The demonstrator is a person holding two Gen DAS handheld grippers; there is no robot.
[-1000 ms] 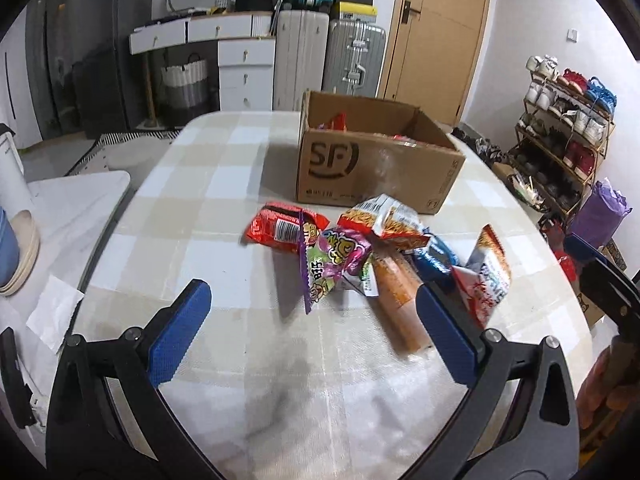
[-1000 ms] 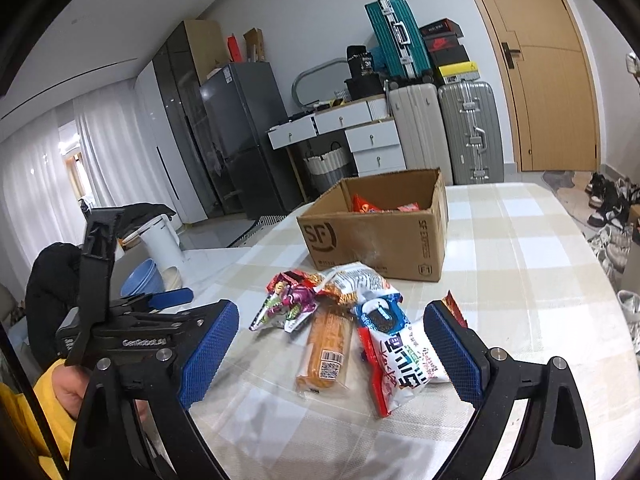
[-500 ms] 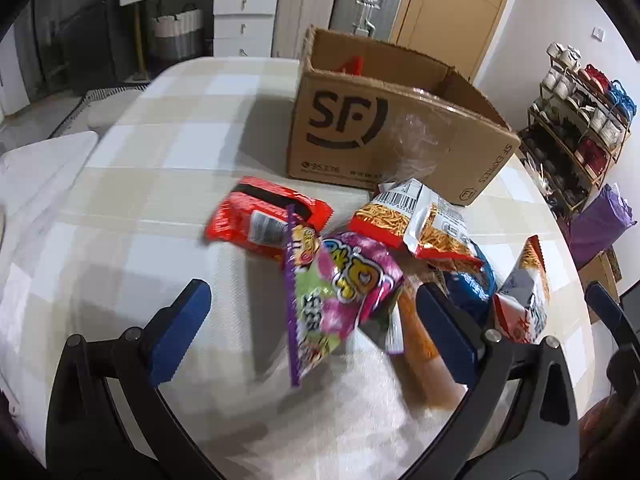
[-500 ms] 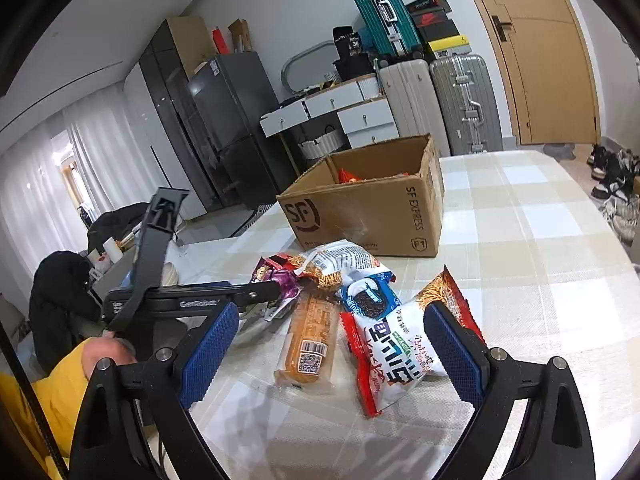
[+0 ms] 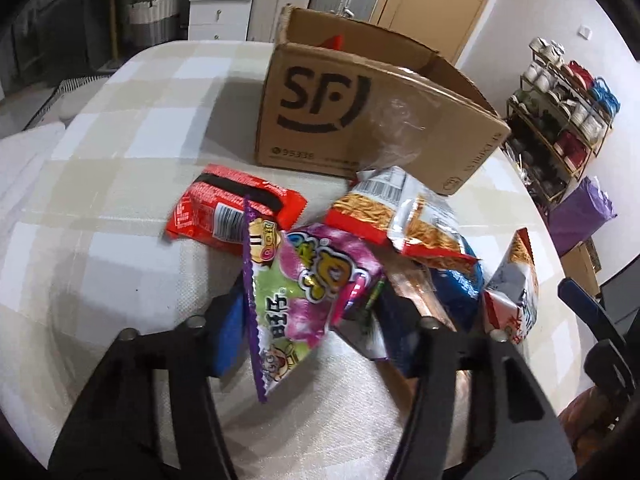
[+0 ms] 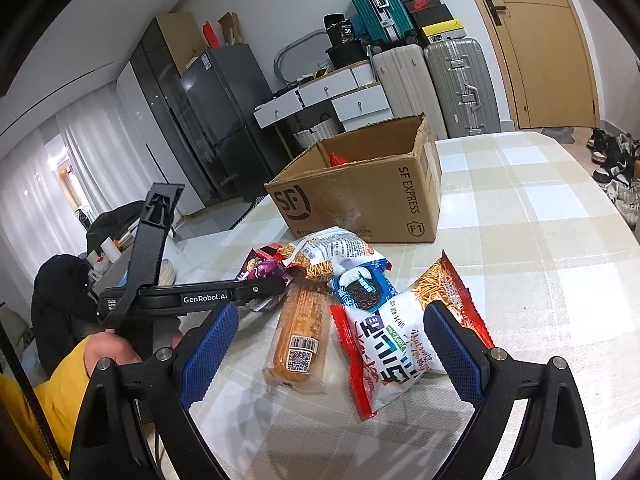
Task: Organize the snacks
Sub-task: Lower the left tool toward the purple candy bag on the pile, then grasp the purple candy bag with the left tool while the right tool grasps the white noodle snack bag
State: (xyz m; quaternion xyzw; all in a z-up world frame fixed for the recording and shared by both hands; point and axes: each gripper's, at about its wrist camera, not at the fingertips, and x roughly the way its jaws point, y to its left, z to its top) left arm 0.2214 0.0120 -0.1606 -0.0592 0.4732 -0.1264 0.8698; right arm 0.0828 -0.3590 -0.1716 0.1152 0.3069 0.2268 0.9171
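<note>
Within the last second I had brought my left gripper down and clamped the pink candy bag on the table, ready for the box, while my right gripper hovered agape.

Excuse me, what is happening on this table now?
A person with a gripper in each hand is sorting snacks. The left gripper has its fingers on either side of the pink and green candy bag, apparently gripping it. The right gripper is open above the white noodle snack bag and touches nothing. More packets lie before the open cardboard box, which already holds something red.
</note>
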